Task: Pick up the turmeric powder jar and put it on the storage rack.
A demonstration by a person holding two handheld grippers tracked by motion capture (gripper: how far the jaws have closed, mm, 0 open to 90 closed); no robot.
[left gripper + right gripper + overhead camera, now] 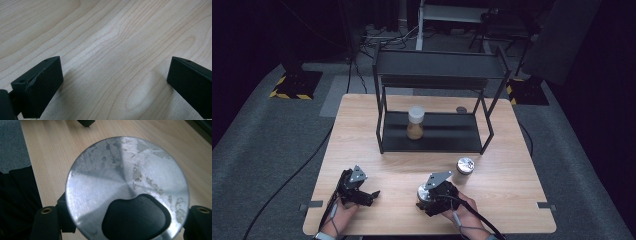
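A round, scratched silver lid (125, 172) sits between the jaws of my right gripper (125, 220), one black jaw against each side of it. What lies under the lid is hidden. In the high view, my right gripper (426, 196) is near the table's front edge, right of centre. A small silver-topped jar (464, 167) stands just behind it. My left gripper (367, 195) rests low at the front left, and its jaws (115, 82) stand wide apart over bare wood.
A black two-tier rack (439, 75) stands at the back of the wooden table (512, 200). On its lower shelf is a white-capped jar (415, 122) with brown contents. A small dark round thing (461, 109) lies behind the rack. Grey carpet surrounds the table.
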